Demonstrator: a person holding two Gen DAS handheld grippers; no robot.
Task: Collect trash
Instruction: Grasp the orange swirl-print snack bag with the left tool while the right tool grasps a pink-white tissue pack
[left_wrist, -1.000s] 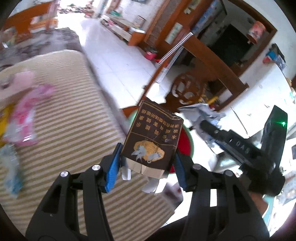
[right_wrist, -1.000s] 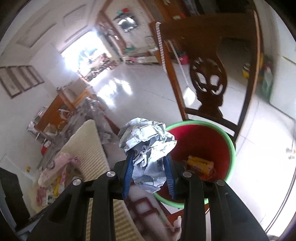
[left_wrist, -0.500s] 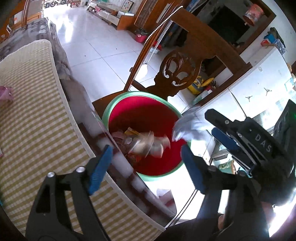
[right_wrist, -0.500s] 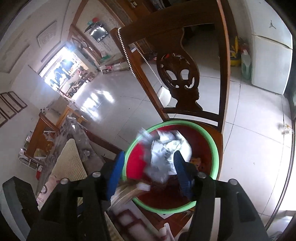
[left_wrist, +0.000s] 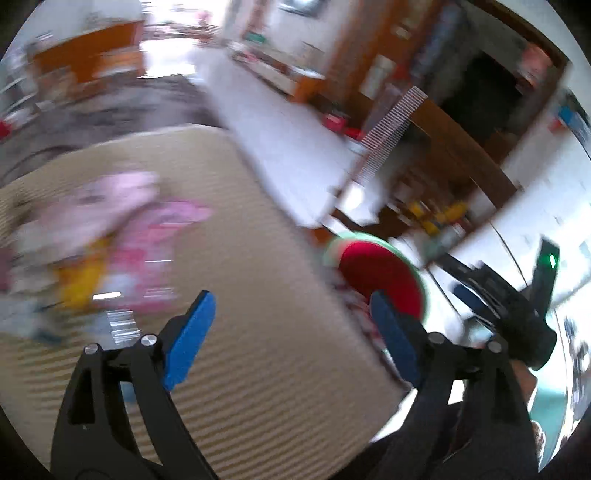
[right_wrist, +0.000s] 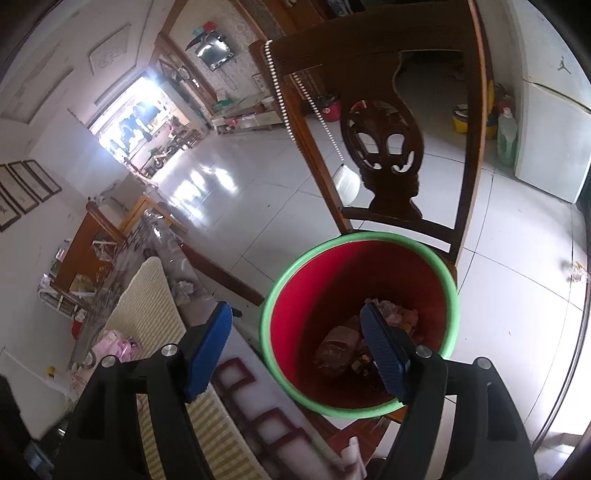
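A red bin with a green rim (right_wrist: 360, 243) stands on a wooden chair beside the table; it holds several pieces of trash (right_wrist: 340, 349). My right gripper (right_wrist: 295, 347) is open and empty just above its near rim. My left gripper (left_wrist: 291, 332) is open and empty over the striped tablecloth (left_wrist: 266, 369), near the table edge. The bin also shows in the left wrist view (left_wrist: 380, 273), to the right. Blurred pink and yellow wrappers (left_wrist: 122, 236) lie on the cloth to the left. The right gripper's body (left_wrist: 509, 299) shows at the right of the left wrist view.
A carved wooden chair back (right_wrist: 384, 155) rises behind the bin. A white cabinet (right_wrist: 550, 147) and bottles (right_wrist: 506, 136) stand on the tiled floor to the right. Pink wrappers (right_wrist: 110, 343) lie far left on the cloth.
Both grippers opened and dropped their loads into the bin: the brown packet from the left, the crumpled paper from the right. The left gripper then swung back left over the table.
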